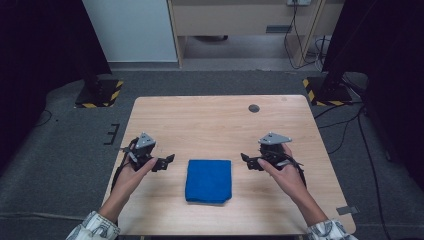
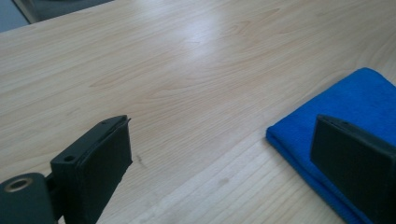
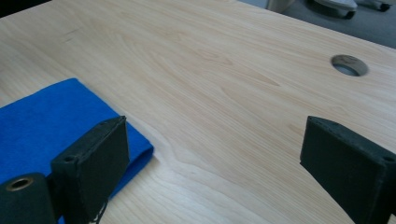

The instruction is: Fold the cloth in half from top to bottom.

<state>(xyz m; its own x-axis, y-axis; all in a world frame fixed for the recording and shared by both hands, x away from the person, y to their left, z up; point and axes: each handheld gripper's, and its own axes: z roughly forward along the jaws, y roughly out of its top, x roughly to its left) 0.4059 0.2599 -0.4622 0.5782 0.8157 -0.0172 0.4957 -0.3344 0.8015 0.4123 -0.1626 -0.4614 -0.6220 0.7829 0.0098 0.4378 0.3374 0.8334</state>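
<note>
A blue cloth lies on the wooden desk, close to the near edge and about midway between the left and right edges. It is folded into a thick, nearly square pad with rounded corners, and its colour is a strong, even royal blue. In the left gripper view the cloth shows a soft, slightly fuzzy nap and a doubled fold along the edge facing the camera, where two layers sit one on the other. In the right gripper view the cloth lies flat on the wood, its top smooth and without wrinkles, one rounded corner pointing toward the middle of the desk.

The left gripper is held just beside the cloth's left side, apart from it, and its jaws stand wide apart with nothing between them but bare wood. The right gripper is held just beside the cloth's right side, likewise not touching it, its jaws spread wide over bare desk. Both point inward toward the cloth.

A round cable hole sits near the desk's far edge, toward the right corner, well apart from the cloth.
</note>
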